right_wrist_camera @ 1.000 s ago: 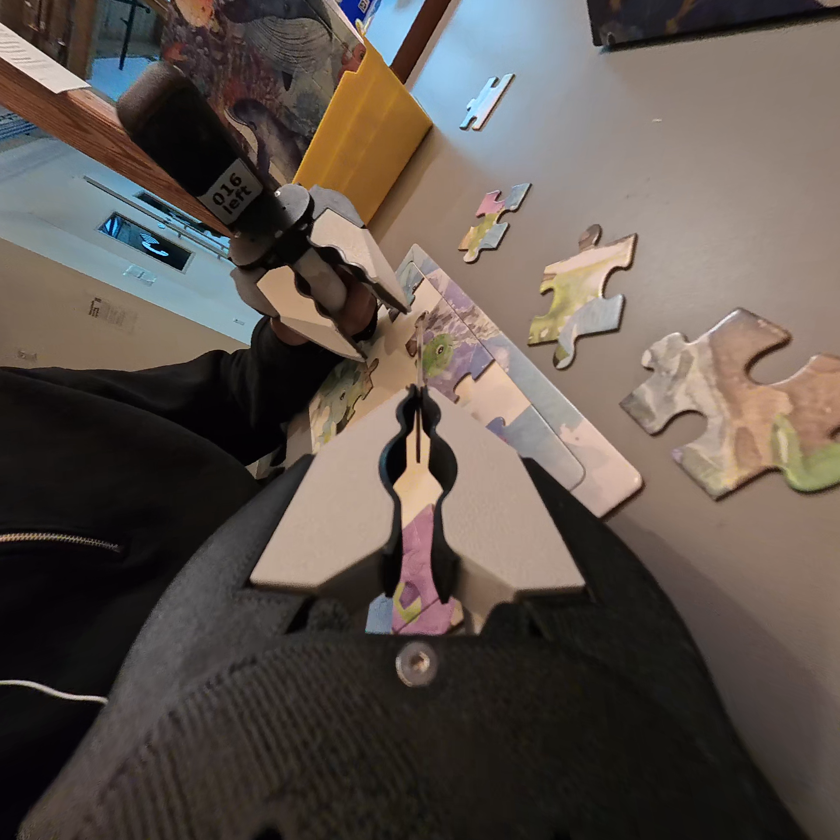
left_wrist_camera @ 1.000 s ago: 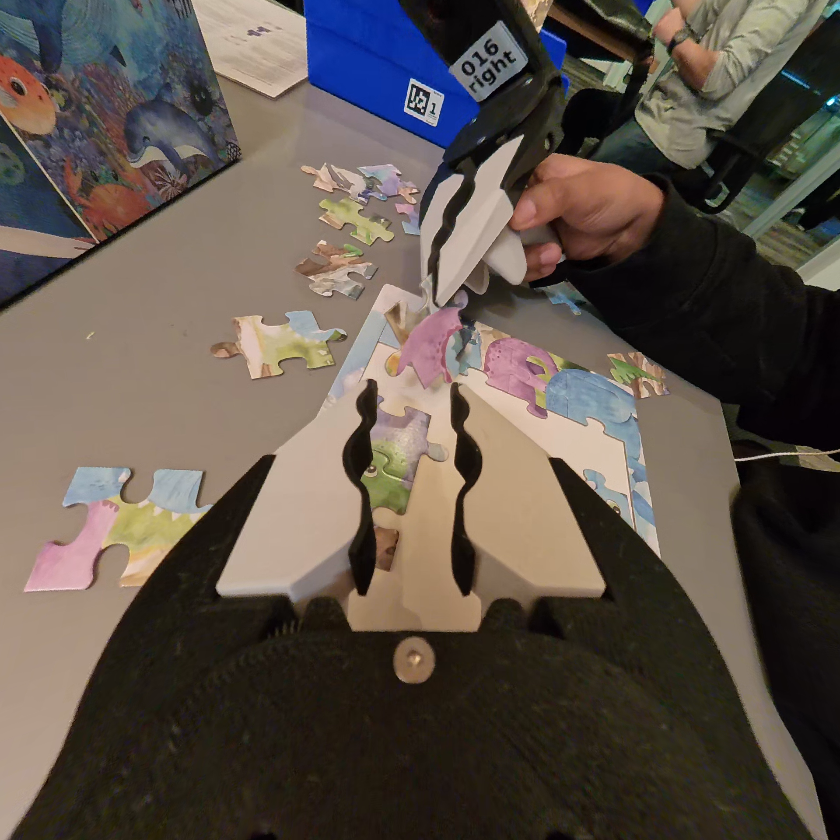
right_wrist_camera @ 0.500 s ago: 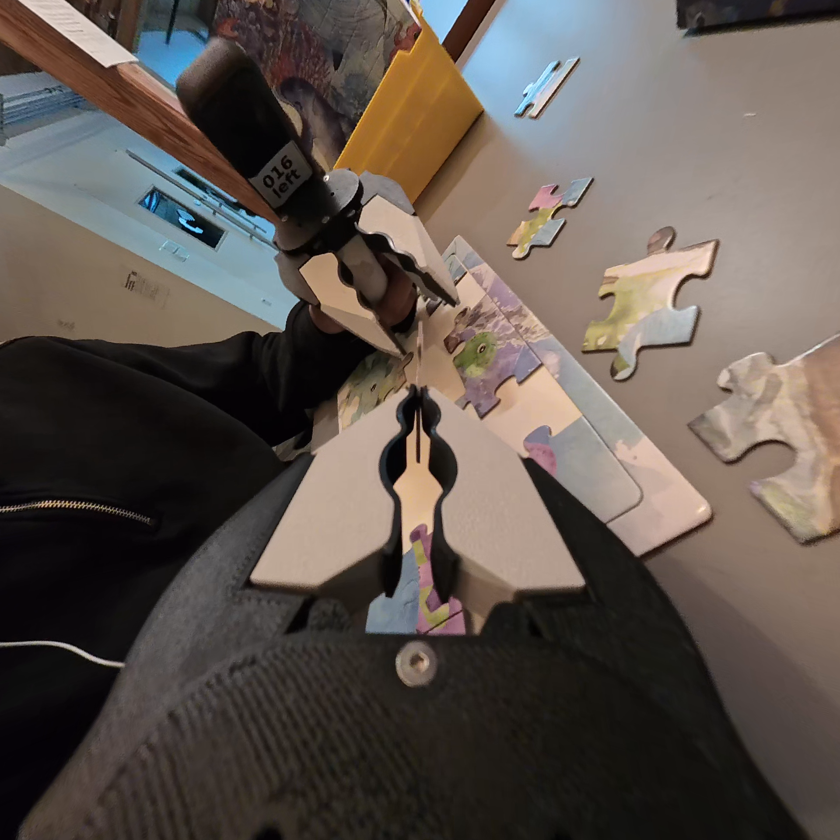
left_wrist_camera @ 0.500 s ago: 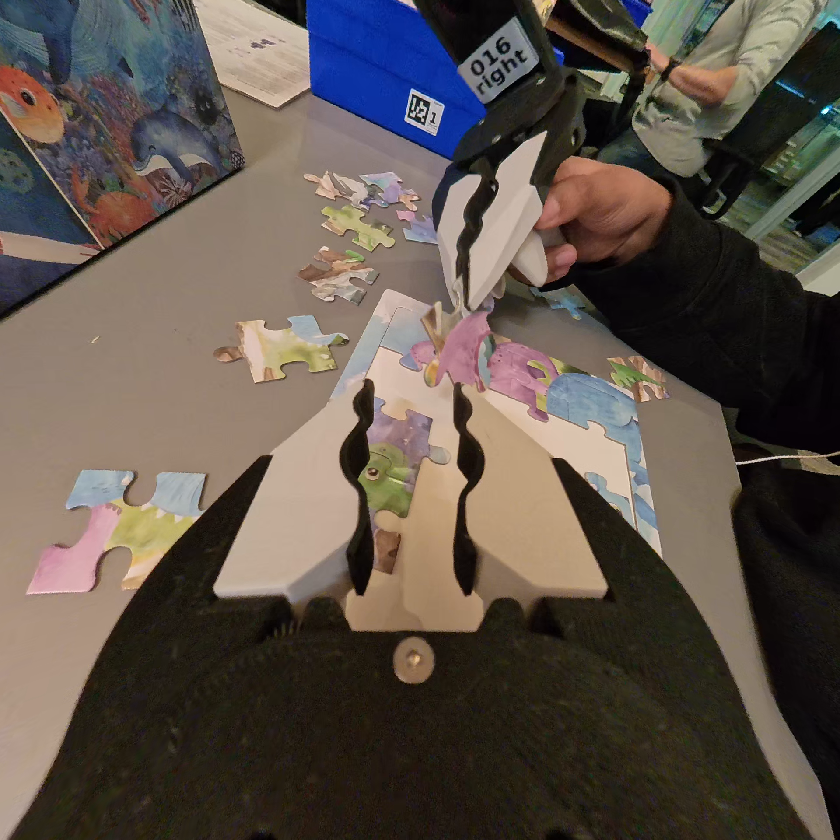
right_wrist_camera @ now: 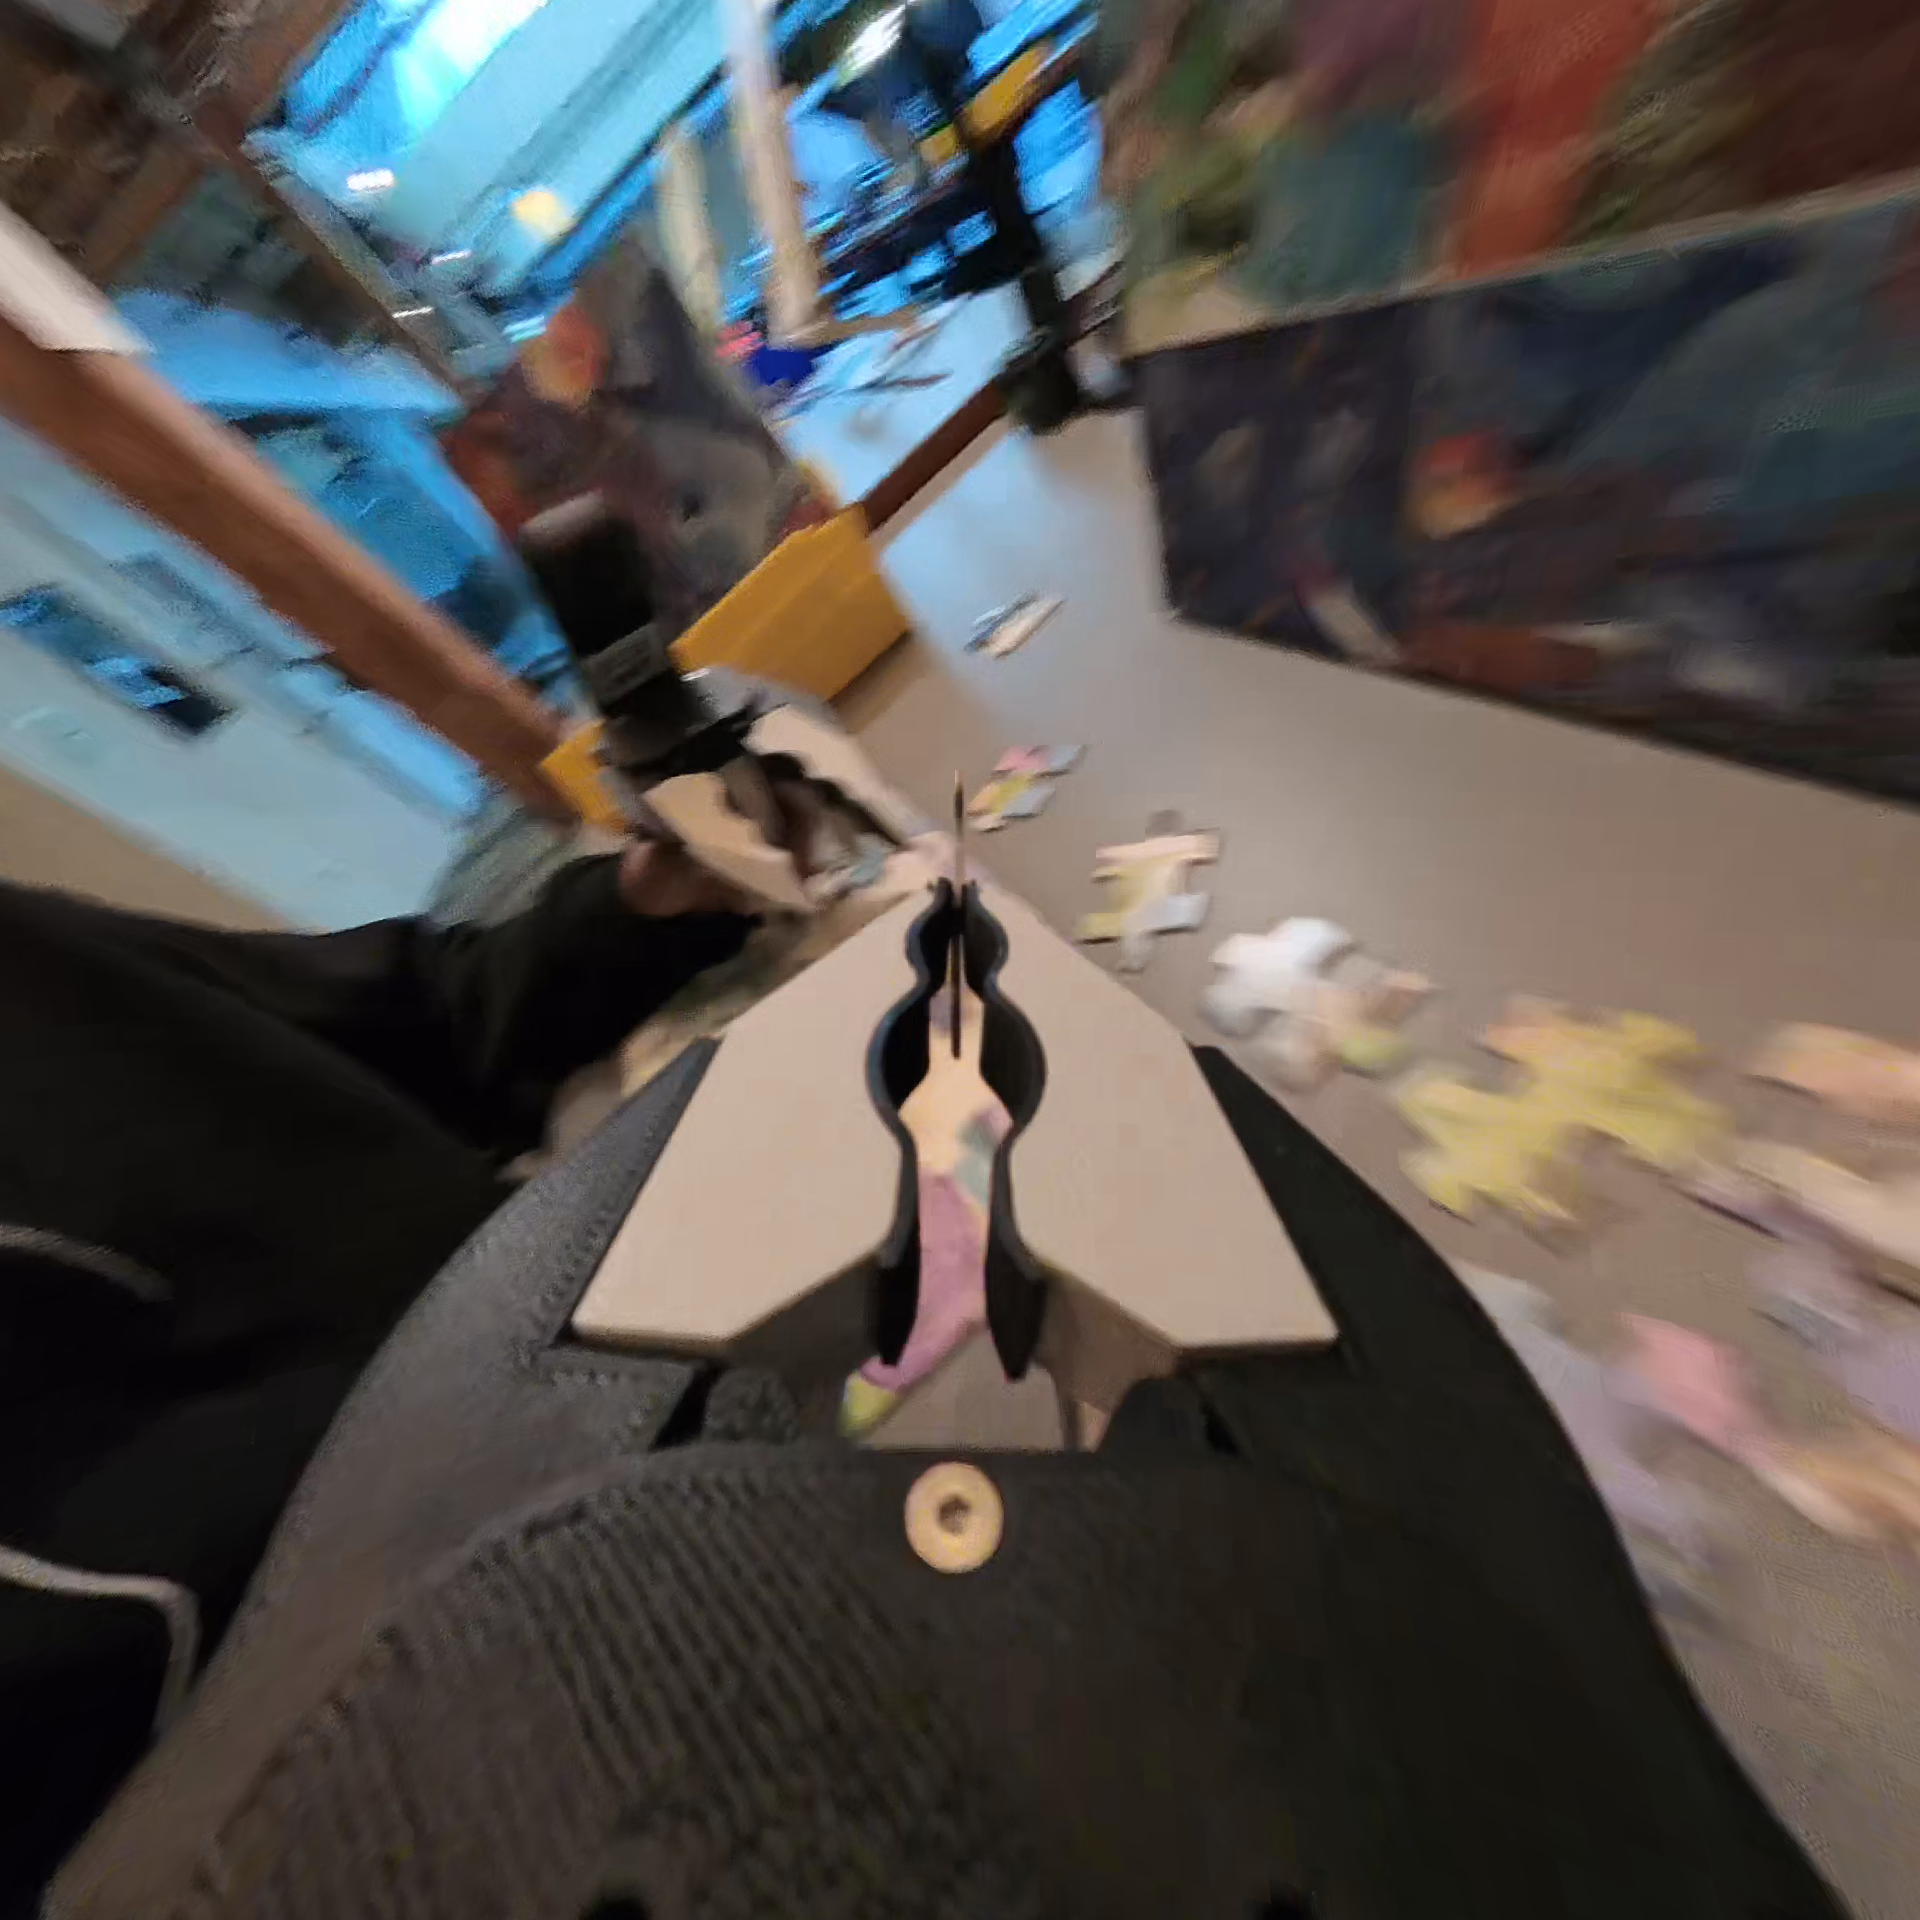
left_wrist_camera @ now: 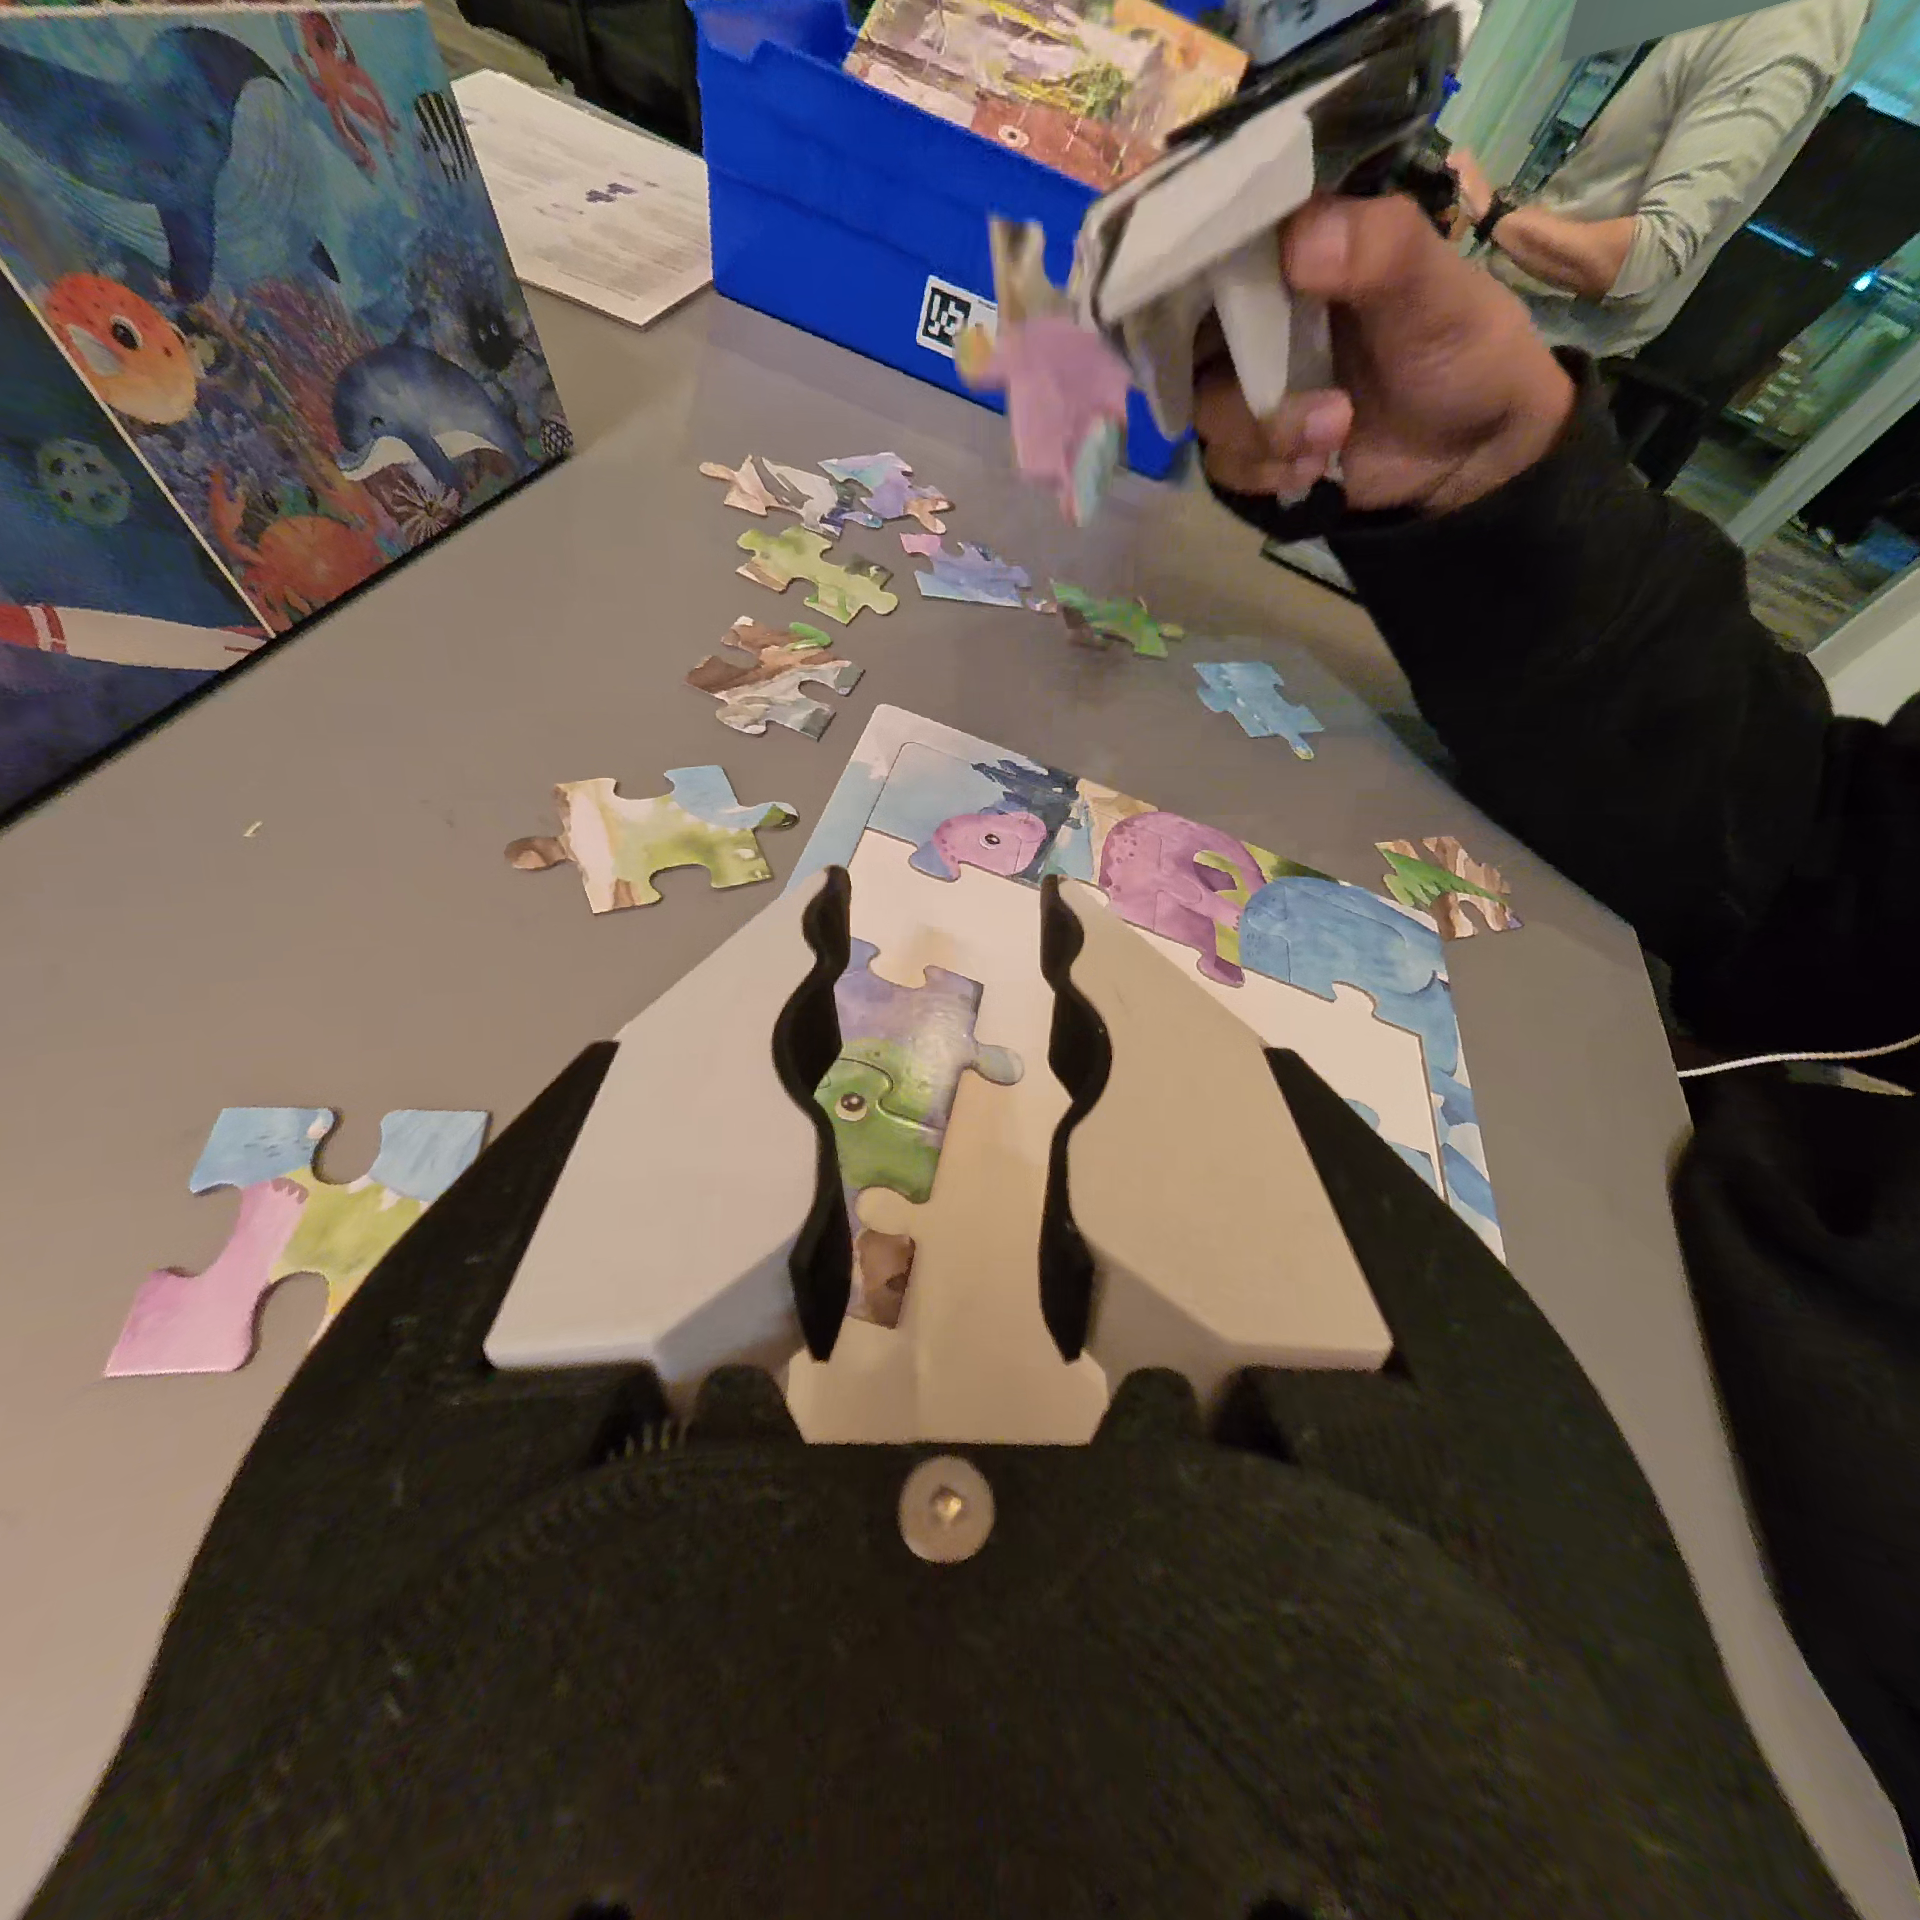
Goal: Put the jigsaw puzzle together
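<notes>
The puzzle tray (left_wrist_camera: 1309, 1023) lies on the grey table, with purple (left_wrist_camera: 992, 836) and blue (left_wrist_camera: 1340, 935) dinosaur pieces fitted along its far edge. My left gripper (left_wrist_camera: 940, 894) is open and empty, low over the tray, with a green-and-purple piece (left_wrist_camera: 914, 1060) lying between its fingers. My right gripper (left_wrist_camera: 1096, 296) is shut on a purple piece (left_wrist_camera: 1049, 384) and holds it high above the table at the back right. In the blurred right wrist view the right gripper (right_wrist_camera: 956, 894) clamps that piece (right_wrist_camera: 951, 1247) edge-on, with the left gripper (right_wrist_camera: 769, 821) beyond it.
Loose pieces lie left of the tray (left_wrist_camera: 655, 836), at the near left (left_wrist_camera: 281, 1226) and behind it (left_wrist_camera: 774, 675). A sea-picture puzzle box (left_wrist_camera: 208, 312) stands at the left, a blue bin (left_wrist_camera: 852, 208) and a paper sheet (left_wrist_camera: 592, 208) behind. A seated person (left_wrist_camera: 1662, 187) is at the back right. Some 15 cm of space lies between my two pairs of fingers.
My right gripper has lifted the purple piece off the tray's far corner, up and away to the back right, fast enough to blur its view. My left gripper has stayed in place, open.
</notes>
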The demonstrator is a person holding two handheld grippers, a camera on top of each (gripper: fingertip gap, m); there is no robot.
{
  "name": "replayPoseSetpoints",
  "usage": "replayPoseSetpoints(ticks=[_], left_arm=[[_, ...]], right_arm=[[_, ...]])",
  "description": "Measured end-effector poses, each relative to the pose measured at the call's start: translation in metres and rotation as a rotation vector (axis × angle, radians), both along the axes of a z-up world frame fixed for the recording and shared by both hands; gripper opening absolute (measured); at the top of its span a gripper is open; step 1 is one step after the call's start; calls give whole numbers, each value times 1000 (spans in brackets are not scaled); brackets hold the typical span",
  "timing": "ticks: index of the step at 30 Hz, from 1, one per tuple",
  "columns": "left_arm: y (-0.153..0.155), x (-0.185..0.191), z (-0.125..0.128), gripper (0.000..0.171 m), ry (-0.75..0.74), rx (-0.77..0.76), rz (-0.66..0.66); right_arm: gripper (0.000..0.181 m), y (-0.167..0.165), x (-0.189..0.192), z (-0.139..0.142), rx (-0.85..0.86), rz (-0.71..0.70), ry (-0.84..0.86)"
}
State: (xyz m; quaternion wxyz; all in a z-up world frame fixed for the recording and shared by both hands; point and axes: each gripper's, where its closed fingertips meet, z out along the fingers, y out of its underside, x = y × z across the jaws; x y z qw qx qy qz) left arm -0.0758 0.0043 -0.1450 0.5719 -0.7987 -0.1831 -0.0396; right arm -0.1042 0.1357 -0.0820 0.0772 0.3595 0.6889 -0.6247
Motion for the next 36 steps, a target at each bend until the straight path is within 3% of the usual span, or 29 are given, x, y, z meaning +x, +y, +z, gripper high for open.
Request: replayPoseSetpoints(ticks=[3,5,7,10,14,17,20,27,31,36], left_arm=[[0,-1,0,34,4,7,7],[0,-2,0,34,7,12,12],[-1,-3,0,34,10,13,17],[-1,-4,1,34,16,15,20],[-1,-5,0,34,35,5,27],[-1,-5,-1,34,38,0,28],[-2,-5,0,34,44,4,29],[-2,-6,3,34,54,12,36],[-2,-6,3,34,53,12,35],[-2,-5,4,34,60,12,34]], right_arm=[[0,62,-4,-1,22,-185,38],[0,80,9,-11,-85,-146,-69],[0,86,19,-39,-90,-91,-228],[0,76,40,-79,38,6,-364],[0,45,61,-87,111,151,-380],[0,42,59,-100,172,138,-399],[12,49,45,-97,178,66,-342],[34,74,7,-52,240,-173,73],[43,104,-9,-68,468,-318,159],[55,105,-8,-107,753,-267,157]])
